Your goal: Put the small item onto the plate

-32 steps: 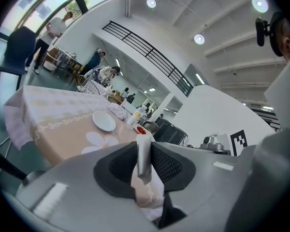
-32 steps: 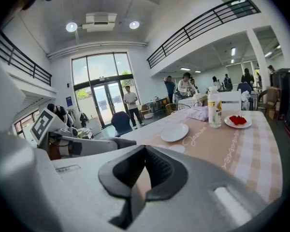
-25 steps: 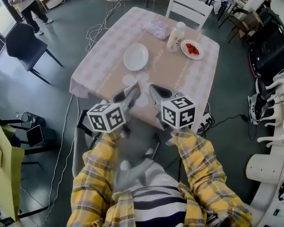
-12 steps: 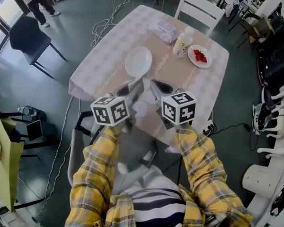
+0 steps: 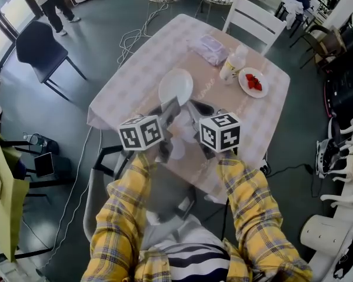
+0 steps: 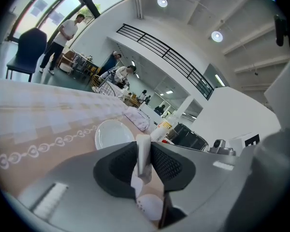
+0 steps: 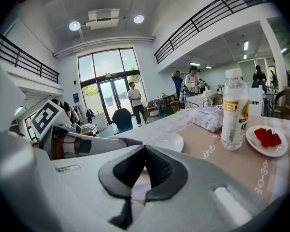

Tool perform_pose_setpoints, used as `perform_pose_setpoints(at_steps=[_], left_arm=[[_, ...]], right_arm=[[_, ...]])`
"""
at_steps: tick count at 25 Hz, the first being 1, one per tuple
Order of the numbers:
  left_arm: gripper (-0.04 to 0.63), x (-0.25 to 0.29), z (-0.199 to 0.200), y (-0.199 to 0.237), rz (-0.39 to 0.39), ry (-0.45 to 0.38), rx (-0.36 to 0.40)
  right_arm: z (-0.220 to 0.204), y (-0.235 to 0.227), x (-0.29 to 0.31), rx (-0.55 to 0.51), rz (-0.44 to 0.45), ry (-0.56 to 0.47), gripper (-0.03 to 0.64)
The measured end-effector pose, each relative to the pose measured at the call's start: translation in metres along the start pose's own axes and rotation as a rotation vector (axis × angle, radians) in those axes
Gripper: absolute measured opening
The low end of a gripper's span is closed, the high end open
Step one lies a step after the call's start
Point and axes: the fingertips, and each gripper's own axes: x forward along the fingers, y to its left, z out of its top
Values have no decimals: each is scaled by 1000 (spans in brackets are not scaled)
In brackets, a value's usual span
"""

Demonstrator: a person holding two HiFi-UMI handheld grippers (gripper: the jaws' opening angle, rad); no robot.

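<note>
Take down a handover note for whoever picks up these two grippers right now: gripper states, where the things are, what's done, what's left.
Left gripper: shut on the small white item, held above the table just short of the empty white plate.
Right gripper: shut, nothing between its jaws, beside the left one.
Other things: a bottle and a plate of strawberries sit further back on the right.
Done: the item is gripped and off the table.
Left: bring it over the empty plate, lower it and open the jaws.

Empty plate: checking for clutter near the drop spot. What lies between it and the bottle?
Only bare tablecloth between empty plate and bottle, clearest in the head view.
</note>
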Motion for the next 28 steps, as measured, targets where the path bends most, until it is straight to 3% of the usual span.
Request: perform_pose_setpoints(at_steps=[10,15,28], left_arm=[[82,36,18,11,1,0,-69],[83,46,24,13,19,14,-30],[83,65,21,21,34,41,-76]], right_arm=[[4,-19,24,-5,-7,1,-3],[3,-21,26,-6,-9,2,-3],[-1,-15,27,2,-7,-3,-3]])
